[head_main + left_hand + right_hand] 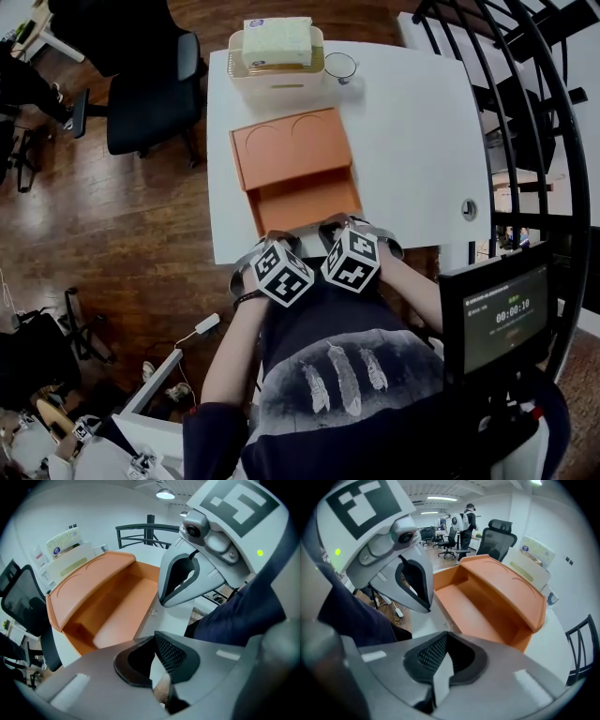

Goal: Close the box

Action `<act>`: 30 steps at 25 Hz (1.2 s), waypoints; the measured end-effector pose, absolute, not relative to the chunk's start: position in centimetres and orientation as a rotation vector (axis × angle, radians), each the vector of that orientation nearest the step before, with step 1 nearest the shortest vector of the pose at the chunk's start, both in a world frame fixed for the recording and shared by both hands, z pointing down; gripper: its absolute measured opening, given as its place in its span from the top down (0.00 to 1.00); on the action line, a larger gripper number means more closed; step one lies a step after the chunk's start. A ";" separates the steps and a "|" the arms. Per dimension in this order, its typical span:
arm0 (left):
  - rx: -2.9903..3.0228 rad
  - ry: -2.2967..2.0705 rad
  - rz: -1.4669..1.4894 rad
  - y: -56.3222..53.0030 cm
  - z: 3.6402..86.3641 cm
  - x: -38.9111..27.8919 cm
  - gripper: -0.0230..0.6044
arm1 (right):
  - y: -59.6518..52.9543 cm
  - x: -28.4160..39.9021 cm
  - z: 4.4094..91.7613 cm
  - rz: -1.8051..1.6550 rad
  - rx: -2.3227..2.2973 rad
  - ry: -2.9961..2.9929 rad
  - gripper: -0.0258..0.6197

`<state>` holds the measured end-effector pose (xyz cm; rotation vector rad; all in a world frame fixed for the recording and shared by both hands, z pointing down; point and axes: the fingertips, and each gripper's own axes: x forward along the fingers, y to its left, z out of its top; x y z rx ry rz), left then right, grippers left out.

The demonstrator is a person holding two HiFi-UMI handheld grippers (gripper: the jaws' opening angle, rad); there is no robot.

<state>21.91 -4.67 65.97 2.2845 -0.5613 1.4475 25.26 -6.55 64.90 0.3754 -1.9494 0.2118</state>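
Note:
An orange box point(295, 169) lies open on the white table point(412, 141). Its lid point(289, 141) is laid back on the far side and the empty tray faces me. Both gripper views show the same box point(108, 606) point(487, 597) just ahead of the jaws. My left gripper point(274, 246) and right gripper point(337, 228) hover side by side at the table's near edge, just short of the tray and touching nothing. The left gripper's point(157, 667) jaws stand together with nothing between them, and so do the right gripper's point(440, 667).
A white bin point(277, 70) holding a pale pack stands behind the box, with a glass cup point(339, 66) beside it. An office chair point(150, 84) is left of the table, a black railing point(525, 94) on the right, and a timer screen point(497, 319) at near right.

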 end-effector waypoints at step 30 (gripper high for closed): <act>2.312 -0.613 1.459 -9.4 65.8 20.7 0.94 | -11.3 24.2 64.1 0.165 0.433 -1.973 0.95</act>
